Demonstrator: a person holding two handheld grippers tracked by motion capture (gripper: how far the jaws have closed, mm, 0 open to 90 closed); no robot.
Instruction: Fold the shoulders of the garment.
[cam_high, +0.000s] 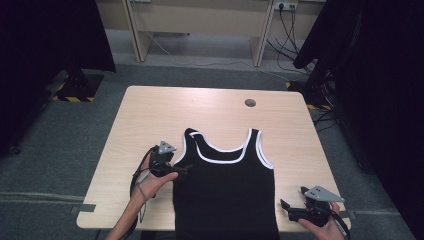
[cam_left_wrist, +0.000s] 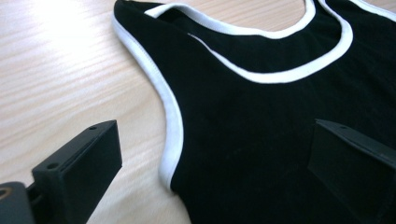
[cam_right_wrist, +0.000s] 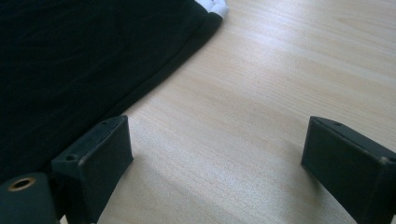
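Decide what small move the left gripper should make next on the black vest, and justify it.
Probably close the left gripper on the vest. Its jaws stand open astride the white-trimmed armhole edge, one over bare table, one over cloth, so a pinch would likely catch that edge.

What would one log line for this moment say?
left gripper: open, at tank top armhole | right gripper: open, beside its side edge | table
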